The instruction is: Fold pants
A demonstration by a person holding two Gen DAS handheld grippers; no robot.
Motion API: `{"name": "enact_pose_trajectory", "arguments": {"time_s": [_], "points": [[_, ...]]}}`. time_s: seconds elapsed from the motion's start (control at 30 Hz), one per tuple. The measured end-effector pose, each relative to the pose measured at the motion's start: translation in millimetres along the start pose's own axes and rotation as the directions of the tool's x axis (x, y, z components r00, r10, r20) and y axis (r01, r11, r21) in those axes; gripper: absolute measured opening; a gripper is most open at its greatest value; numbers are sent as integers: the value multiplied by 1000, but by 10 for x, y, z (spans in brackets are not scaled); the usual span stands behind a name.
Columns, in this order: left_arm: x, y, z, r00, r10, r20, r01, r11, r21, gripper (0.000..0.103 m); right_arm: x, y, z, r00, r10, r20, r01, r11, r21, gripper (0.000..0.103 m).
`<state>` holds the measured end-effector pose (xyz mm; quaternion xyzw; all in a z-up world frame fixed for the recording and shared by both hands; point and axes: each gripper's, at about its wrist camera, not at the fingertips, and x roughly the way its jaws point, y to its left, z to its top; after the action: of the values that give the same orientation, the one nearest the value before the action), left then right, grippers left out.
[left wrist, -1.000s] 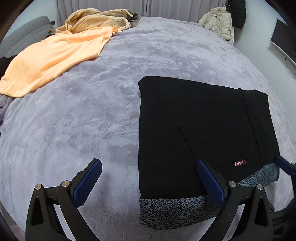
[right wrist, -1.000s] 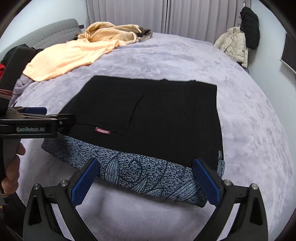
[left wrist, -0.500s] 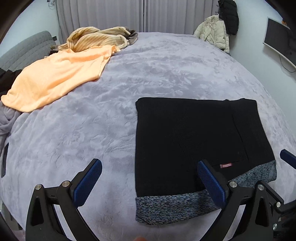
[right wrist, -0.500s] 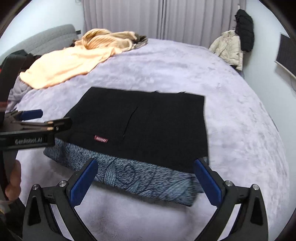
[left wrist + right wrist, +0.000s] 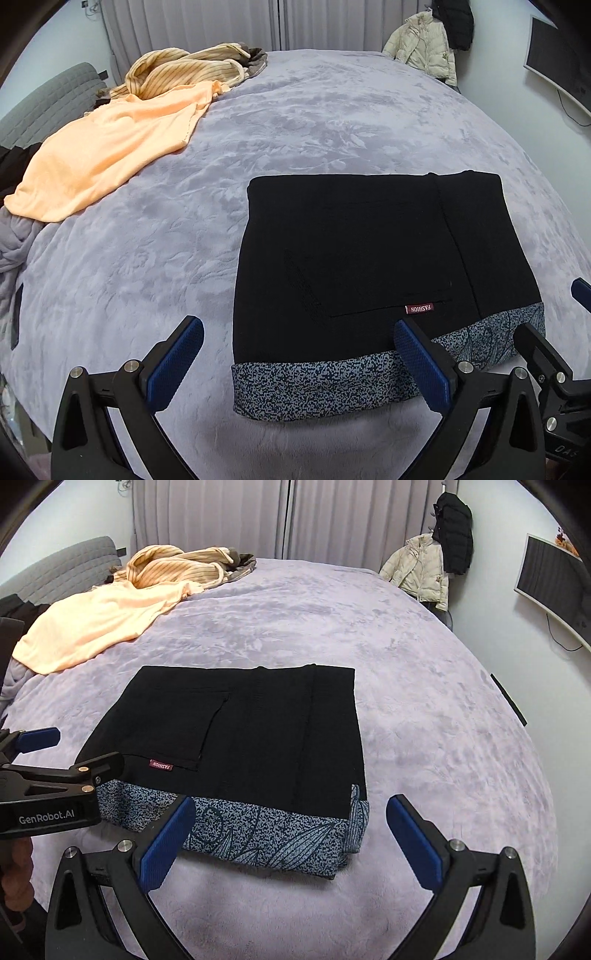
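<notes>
The black pants (image 5: 369,266) lie folded into a flat rectangle on the lilac bed cover (image 5: 140,258). A blue-grey patterned band (image 5: 317,384) runs along their near edge, beside a small red "FASHION" label (image 5: 418,308). My left gripper (image 5: 299,362) hovers open over the near left corner, holding nothing. In the right wrist view the pants (image 5: 258,731) lie ahead, and my right gripper (image 5: 290,842) stands open above the patterned band's right half, also empty. The left gripper (image 5: 74,749) shows at the left, with a hand (image 5: 14,871) below it.
An orange shirt (image 5: 103,147) and a striped yellow garment (image 5: 184,70) lie at the bed's far left. A grey padded headboard (image 5: 44,99) stands beyond them. Jackets (image 5: 424,568) hang at the far right by a wall screen (image 5: 550,590). Curtains cover the back wall.
Both grippers have drawn back and lifted a little from the pants, still open. The folded pants have stayed in place.
</notes>
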<state>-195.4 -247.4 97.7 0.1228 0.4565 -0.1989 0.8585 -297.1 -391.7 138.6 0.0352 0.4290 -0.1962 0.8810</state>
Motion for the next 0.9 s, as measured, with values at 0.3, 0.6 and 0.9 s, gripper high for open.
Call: {"name": "enact_pose_trajectory", "arguments": {"time_s": [0.3,0.6,0.9], "points": [[-34,0,-22,1000,10,13,-10,1000,4,103,31,25,-8,1000,-2,-17,2,1000,0,103],[7,54,-42,1000,3,2,-3,1000,-12,103,45,78,-18,1000,-1,-24,0,1000,-13,103],[33,65,-53,1000,6,-6,-6,1000,-21,103,48,94,-22,1000,0,-23,-1,1000,-16,103]]}}
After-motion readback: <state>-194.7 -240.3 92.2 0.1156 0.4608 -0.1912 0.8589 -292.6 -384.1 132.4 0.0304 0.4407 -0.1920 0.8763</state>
